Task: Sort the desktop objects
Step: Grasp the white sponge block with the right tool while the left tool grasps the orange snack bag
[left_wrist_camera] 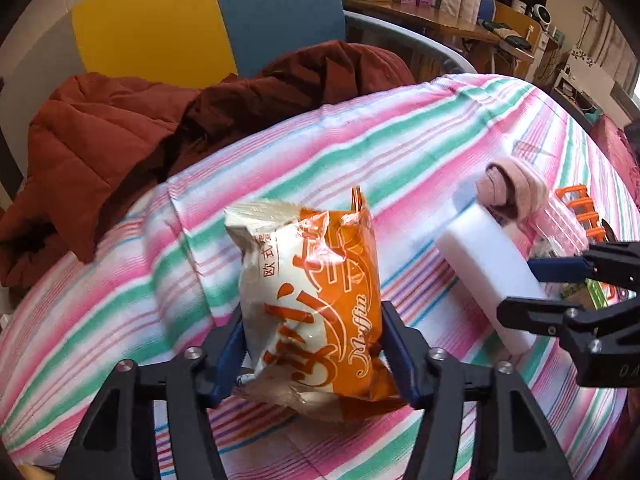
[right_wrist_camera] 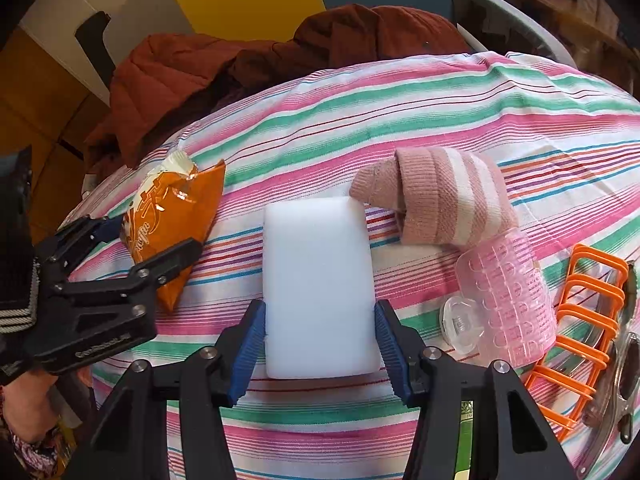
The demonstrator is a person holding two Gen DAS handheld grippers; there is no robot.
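An orange and white muffin packet (left_wrist_camera: 312,264) lies on the striped cloth (left_wrist_camera: 360,140). My left gripper (left_wrist_camera: 312,312) is shut on it, its blue pads pressing on both sides of the lower half. In the right wrist view the same packet (right_wrist_camera: 176,208) sits at the left, between the left gripper's (right_wrist_camera: 156,236) fingers. A white sponge block (right_wrist_camera: 318,264) lies in the middle, and my right gripper (right_wrist_camera: 319,306) is shut on its near end. From the left wrist the sponge (left_wrist_camera: 480,256) and the right gripper (left_wrist_camera: 520,290) show at the right.
A rolled pink sock (right_wrist_camera: 440,196) touches the sponge's far right corner. Beside it lie a pink hair roller (right_wrist_camera: 508,292), a clear plastic clip (right_wrist_camera: 460,324) and an orange rack (right_wrist_camera: 580,320). A rust-brown jacket (right_wrist_camera: 180,76) is heaped at the cloth's far left edge.
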